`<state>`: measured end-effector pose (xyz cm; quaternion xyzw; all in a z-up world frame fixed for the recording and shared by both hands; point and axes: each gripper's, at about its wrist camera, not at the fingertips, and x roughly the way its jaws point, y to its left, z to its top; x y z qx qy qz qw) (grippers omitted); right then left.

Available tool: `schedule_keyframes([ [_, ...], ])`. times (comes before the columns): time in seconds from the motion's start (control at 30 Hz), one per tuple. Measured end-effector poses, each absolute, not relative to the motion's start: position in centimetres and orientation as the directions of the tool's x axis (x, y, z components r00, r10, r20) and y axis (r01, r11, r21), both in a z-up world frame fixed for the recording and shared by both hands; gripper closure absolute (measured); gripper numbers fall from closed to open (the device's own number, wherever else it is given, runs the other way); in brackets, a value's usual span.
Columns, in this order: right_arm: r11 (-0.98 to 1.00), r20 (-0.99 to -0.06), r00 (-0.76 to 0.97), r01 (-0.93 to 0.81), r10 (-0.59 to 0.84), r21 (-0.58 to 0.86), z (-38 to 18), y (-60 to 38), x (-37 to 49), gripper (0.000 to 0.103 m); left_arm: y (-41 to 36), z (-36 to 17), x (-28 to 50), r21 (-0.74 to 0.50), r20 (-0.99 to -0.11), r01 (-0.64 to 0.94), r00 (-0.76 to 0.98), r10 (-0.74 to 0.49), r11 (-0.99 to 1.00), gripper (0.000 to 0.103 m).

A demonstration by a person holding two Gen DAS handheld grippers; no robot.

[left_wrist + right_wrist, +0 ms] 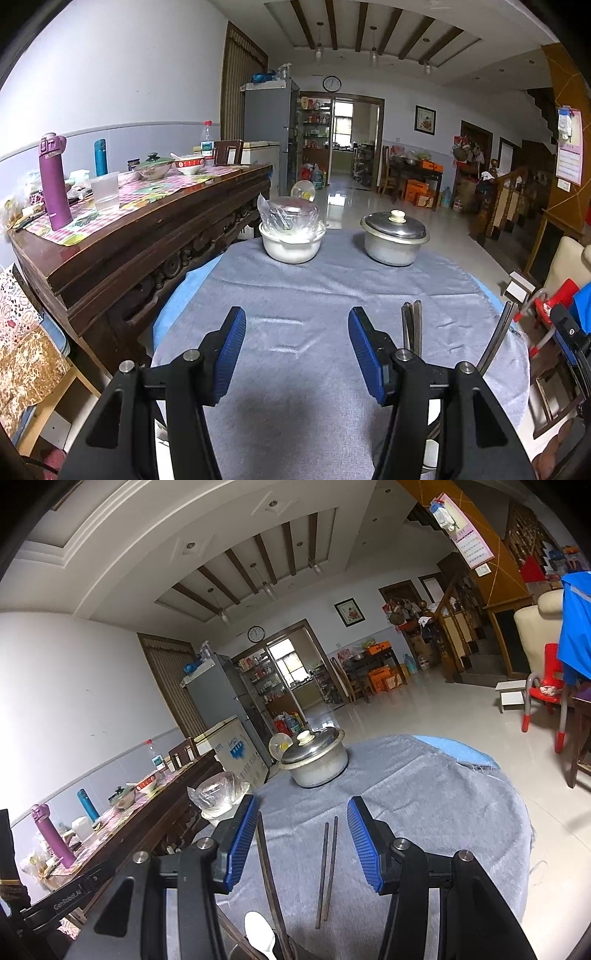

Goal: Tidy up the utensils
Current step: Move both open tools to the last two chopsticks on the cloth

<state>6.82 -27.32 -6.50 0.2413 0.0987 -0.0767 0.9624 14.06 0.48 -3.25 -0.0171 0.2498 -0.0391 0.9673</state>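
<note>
Both grippers idle above the table
Left gripper [297, 345] and right gripper [301, 836] gape empty; chopsticks [327, 871] lie loose between the right's jaws, seemingly lined up for pickup

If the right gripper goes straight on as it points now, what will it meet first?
Probably the pair of chopsticks lying on the grey cloth between its open jaws. The lidded metal pot stands further on; depth is hard to judge.
</note>
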Motion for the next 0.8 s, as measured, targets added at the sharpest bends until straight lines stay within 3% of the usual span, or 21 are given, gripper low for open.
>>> schedule_keyframes([
  [0.8,0.824,-0.401,0.911,0.302,-0.1,0.48,-10.9,-30.1,10.4,0.049,4.0,-7.4,18.2,-0.095,-0.601,-0.026,0.799,-0.036,0.995,0.043],
])
